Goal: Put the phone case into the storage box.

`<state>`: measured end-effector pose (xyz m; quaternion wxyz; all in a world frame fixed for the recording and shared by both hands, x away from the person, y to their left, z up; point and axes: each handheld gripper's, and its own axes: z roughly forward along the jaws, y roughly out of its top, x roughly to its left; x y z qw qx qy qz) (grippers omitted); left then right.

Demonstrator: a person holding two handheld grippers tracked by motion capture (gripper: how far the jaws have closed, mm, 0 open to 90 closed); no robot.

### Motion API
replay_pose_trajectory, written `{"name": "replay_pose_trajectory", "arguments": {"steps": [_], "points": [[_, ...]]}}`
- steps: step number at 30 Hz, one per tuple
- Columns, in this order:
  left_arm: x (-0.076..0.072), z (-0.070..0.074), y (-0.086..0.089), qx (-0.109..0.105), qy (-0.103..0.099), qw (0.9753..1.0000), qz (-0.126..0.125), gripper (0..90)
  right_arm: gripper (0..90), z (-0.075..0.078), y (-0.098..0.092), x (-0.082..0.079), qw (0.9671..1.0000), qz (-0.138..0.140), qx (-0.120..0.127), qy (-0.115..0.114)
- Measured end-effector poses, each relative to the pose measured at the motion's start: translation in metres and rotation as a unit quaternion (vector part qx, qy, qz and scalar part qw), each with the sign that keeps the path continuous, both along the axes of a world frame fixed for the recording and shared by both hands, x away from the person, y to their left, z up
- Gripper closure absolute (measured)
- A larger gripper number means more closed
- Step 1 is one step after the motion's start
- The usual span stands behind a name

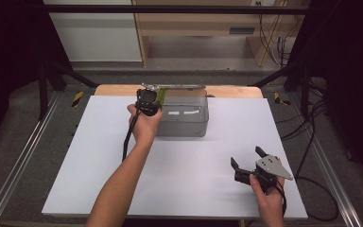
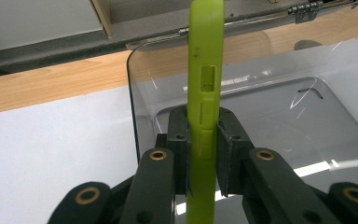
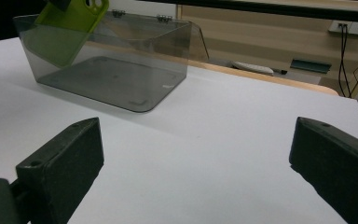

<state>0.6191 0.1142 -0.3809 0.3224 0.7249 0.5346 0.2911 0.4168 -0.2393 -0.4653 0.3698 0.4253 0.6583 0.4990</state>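
Two hand-held grippers are in frame. We note the left hand-held gripper clamped on a lime-green phone case, jaws pressing its two flat faces, the case seen edge-on and standing upright above the jaws. In the high view this left hand-held gripper sits at the left end of the smoky transparent box, near the far edge of the white worktop. From the right gripper view, the case hangs tilted over the box's left end; whether it touches the wall we cannot tell. The box's hinged lid stands open at the back. We record the right hand-held gripper with jaws spread wide, holding nothing, low over the worktop's near right corner, well apart from the box.
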Motion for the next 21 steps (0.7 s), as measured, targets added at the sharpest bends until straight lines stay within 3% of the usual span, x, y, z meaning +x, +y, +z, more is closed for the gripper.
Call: {"name": "replay_pose_trajectory", "arguments": {"steps": [8, 21], "points": [[0.0016, -0.0043, -0.0056, 0.010, 0.005, 0.9999, -0.002, 77.8, 3.2, -0.0003, 0.0002, 0.0004, 1.0000, 0.000, 0.004, 0.001], [0.0043, -0.0072, -0.0062, 0.002, 0.016, 0.9999, 0.003, 77.7, 3.2, -0.0002, 0.0006, 0.0005, 1.0000, 0.002, 0.003, 0.003]]}}
